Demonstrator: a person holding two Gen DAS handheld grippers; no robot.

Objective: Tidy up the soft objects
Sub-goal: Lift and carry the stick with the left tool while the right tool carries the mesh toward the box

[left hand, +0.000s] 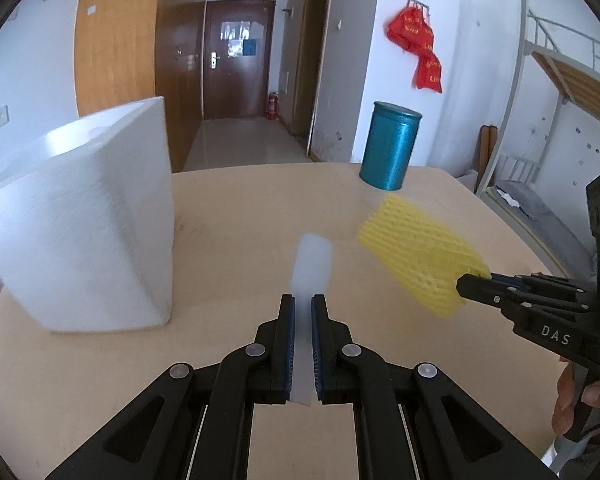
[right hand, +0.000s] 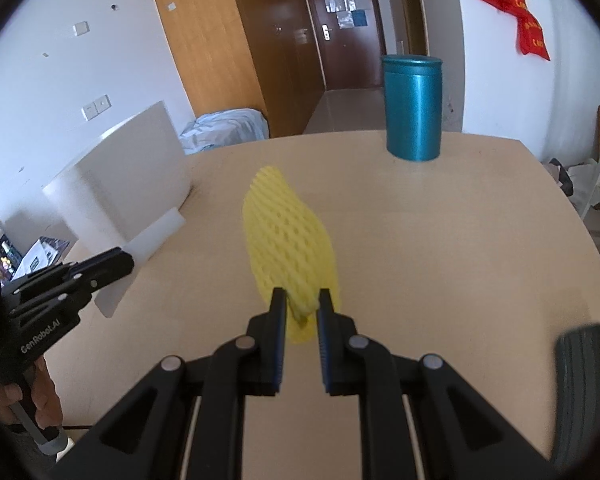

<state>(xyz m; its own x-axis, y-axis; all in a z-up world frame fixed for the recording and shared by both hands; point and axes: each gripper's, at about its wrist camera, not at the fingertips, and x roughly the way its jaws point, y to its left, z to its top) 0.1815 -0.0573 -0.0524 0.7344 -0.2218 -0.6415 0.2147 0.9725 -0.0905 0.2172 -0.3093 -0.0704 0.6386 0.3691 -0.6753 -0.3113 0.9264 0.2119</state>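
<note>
While the yellow foam net is pinched at its near end by the right gripper and the white foam sheet by the left gripper, both are judged light and floppy.

Teal canister stood upright at the tan table's far edge, red banners hung on the right wall, dark door far down the hallway

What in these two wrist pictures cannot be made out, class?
- White foam box: its inside is hidden by its own wall in both views.
- White foam sheet: blurred in the left wrist view.
- Dark object: blurred and cut off by the right wrist view's edge.
</note>
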